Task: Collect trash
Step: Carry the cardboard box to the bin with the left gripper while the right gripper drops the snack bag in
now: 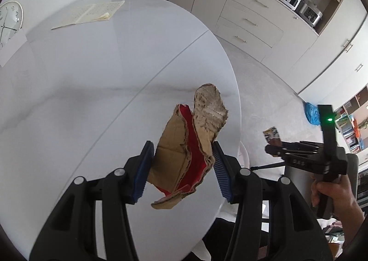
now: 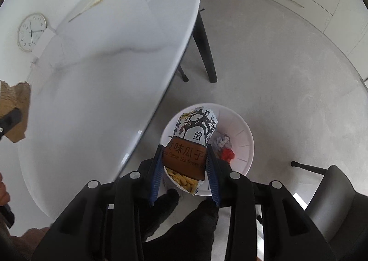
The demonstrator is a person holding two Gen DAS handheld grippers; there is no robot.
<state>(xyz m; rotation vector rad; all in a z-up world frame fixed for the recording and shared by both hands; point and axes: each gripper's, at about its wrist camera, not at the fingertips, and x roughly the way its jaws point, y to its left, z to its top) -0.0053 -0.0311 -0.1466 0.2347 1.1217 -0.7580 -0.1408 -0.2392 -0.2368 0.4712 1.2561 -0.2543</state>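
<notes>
Between the right tongs (image 2: 185, 166), a seed packet (image 2: 192, 146), above the bin (image 2: 243, 132).

Both grippers are made of black plastic. The left gripper (image 1: 182, 157) has two blue pads (image 1: 222, 169) with small ridges, and round silver screws (image 1: 119, 171) sit on its black arms. The right gripper (image 2: 185, 164) looks the same, with ridged blue pads (image 2: 212, 176) and silver screws (image 2: 234, 175). Seen from the left wrist, it has a black handle (image 1: 327, 146) with a small green light (image 1: 330, 120). A dark sleeve shows at the near right corner.
</notes>
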